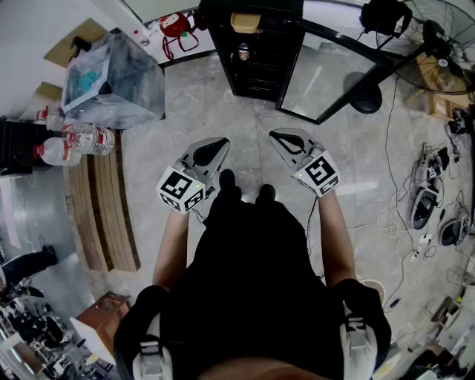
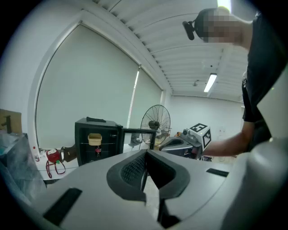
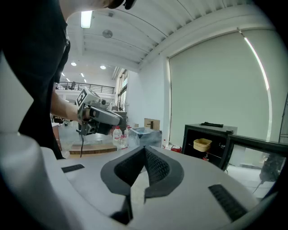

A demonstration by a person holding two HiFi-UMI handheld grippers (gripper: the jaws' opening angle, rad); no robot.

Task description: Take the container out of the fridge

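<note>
Well, quick notes. Bottle (image 1: 243,53) label too small to read; marker cubes just black-white squares. Fridge (image 1: 256,78): black, boxy, upper middle of frame, glass door (image 1: 326,74) swung open. Container (image 1: 246,22): tan tub, rounded corners, on top shelf inside fridge, bottle on shelf below. Left gripper (image 1: 220,142) and right gripper (image 1: 274,136): grey shells, ribbed black pads, both pinched closed at tips, nothing between, over grey tile floor (image 1: 245,122), well apart from fridge.
</note>
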